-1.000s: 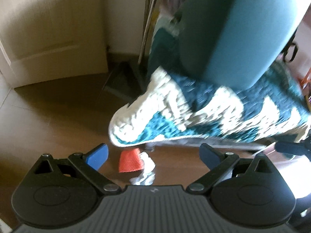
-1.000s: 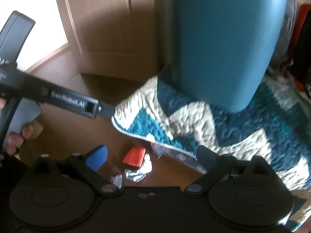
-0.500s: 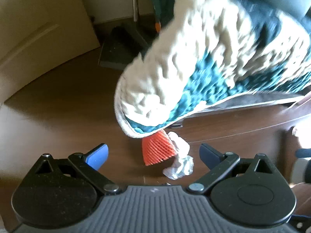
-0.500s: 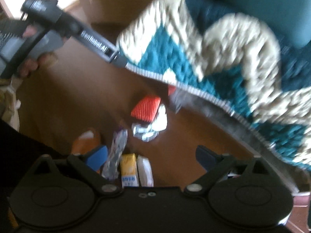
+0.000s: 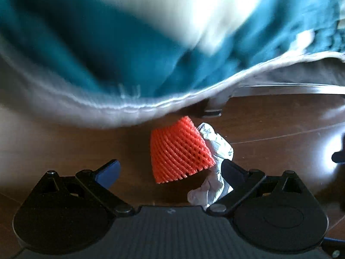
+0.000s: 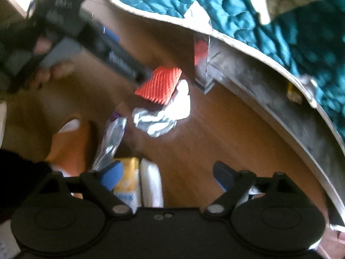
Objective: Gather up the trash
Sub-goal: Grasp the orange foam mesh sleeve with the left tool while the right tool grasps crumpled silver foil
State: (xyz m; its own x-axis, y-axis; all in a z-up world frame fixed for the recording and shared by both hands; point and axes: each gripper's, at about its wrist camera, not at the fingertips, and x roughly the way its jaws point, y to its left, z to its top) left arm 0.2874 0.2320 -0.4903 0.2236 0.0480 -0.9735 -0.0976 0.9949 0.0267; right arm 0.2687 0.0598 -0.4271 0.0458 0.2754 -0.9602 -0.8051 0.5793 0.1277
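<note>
An orange foam fruit net lies on the brown floor beside a crumpled silver foil wrapper. My left gripper is open, its jaws straddling the net close above the floor. In the right wrist view the same net and foil lie ahead, with the left gripper's body reaching to the net. My right gripper is open and empty above a silver packet, a yellow packet and a white packet.
A teal and cream quilt hangs over the bed edge just above the trash. A metal bed frame and leg stand behind the net. An orange slipper is at the left on the wooden floor.
Both grippers dropped lower and closer to the floor. The left gripper closed in on the orange net, which now sits between its open jaws. More packets came into the right view.
</note>
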